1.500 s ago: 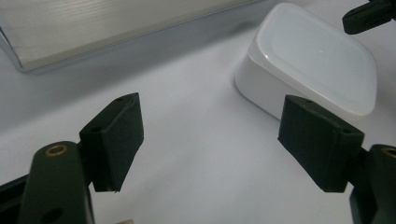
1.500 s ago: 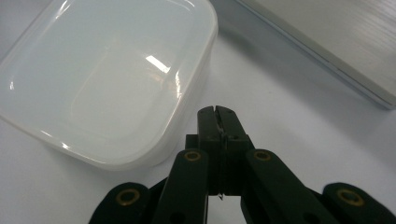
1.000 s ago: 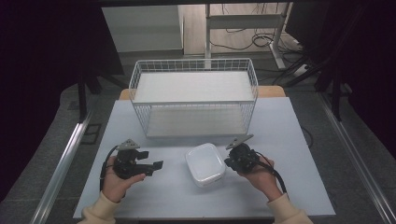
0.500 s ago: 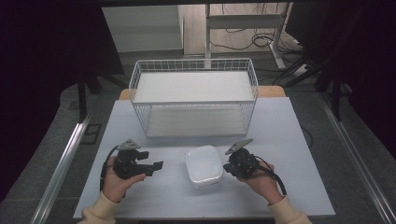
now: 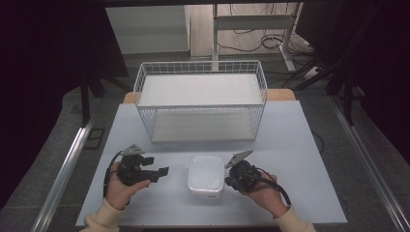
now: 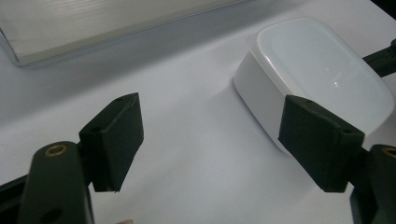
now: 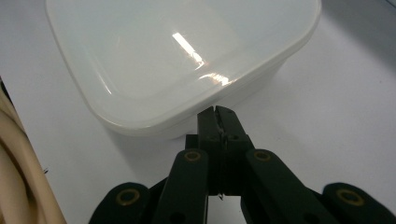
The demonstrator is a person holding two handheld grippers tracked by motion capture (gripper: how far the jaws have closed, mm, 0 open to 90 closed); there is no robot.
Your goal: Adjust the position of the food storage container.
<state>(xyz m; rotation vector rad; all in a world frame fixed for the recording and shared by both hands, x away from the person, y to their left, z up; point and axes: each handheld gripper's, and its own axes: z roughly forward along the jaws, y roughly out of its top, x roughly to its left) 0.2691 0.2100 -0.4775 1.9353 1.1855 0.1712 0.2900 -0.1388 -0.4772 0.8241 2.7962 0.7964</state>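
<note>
- White plastic container (image 5: 206, 176) sits lid-on near the front edge of the pale table (image 5: 300, 145), between the two hands and in front of the wire basket (image 5: 200, 99).
- Left gripper (image 5: 162, 171) rests in the person's left hand, to the left of the container and apart from it; its jaws stand spread wide with nothing between them.
- From the left gripper view, the container (image 6: 317, 79) lies beyond the far pad (image 6: 322, 140), which overlaps its near wall in the picture; whether they touch I cannot tell.
- Right gripper (image 5: 228, 178) is held in the right hand just beside the container's right side, its jaws pressed together on nothing.
- From the right gripper view, the closed tips (image 7: 218, 116) sit right at the container's (image 7: 177, 56) rim, under the lid's edge.
- Basket stands empty-shelved at the table's back, well apart from both grippers.
</note>
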